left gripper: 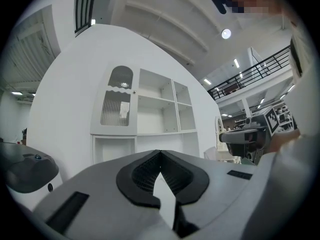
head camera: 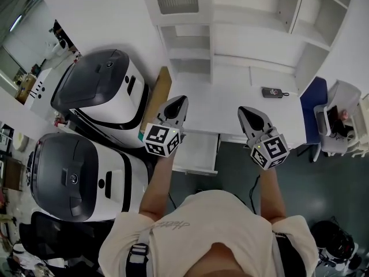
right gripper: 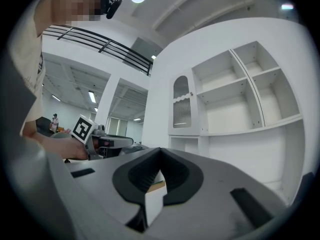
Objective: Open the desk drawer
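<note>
Both claws are up over the desk [head camera: 230, 105] and touching nothing. Your left gripper [head camera: 180, 101] is pressed together and empty, and so is the right gripper [head camera: 245, 111]. The drawer [head camera: 196, 153] under your left gripper looks pulled out and bare inside. To open it further, you'd drop to its front lip.

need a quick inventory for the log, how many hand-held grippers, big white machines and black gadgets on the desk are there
hand-held grippers: 2 (left hand-held gripper, right hand-held gripper)
white machines with dark lids: 2 (upper, lower)
black gadget on the desk: 1
total: 5
</note>
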Available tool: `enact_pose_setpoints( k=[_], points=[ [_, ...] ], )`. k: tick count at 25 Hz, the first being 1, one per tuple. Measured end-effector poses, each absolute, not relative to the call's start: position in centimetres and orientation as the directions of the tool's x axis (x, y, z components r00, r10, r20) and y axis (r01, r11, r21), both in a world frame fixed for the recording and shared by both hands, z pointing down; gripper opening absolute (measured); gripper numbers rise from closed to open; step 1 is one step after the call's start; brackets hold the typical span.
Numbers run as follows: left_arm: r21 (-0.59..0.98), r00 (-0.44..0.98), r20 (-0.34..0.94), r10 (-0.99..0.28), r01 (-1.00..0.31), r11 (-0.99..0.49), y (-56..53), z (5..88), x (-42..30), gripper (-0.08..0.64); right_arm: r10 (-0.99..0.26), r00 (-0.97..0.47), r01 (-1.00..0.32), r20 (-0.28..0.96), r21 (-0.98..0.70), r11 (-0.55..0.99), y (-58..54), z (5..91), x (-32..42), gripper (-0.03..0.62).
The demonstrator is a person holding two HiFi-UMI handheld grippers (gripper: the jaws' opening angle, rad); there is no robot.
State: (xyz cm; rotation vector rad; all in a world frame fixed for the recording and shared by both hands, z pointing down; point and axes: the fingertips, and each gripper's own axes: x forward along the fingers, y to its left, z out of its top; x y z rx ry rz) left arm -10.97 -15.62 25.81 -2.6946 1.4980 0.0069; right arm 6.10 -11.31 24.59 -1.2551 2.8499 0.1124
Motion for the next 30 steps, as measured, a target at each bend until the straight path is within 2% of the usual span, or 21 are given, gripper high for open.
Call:
enact_pose_setpoints(
  k=[13,30],
  points=[
    [-0.035,0.535,0.051,-0.843,-0.843,-0.537,-14.6,29.1,-10.0,0.005,-0.733,-0.68,-0.733,-0.029,0.029,0.679,-10.6,26.3,6.9,0.0],
    [-0.004,0.524,0.05,-0.851,-0.851,-0.524,-13.6,29.2,-9.6,0.005,-0.714,-0.7,-0.713,0.009,0.036,0.7,-10.7,28.4,7.1,0.0]
  ],
)
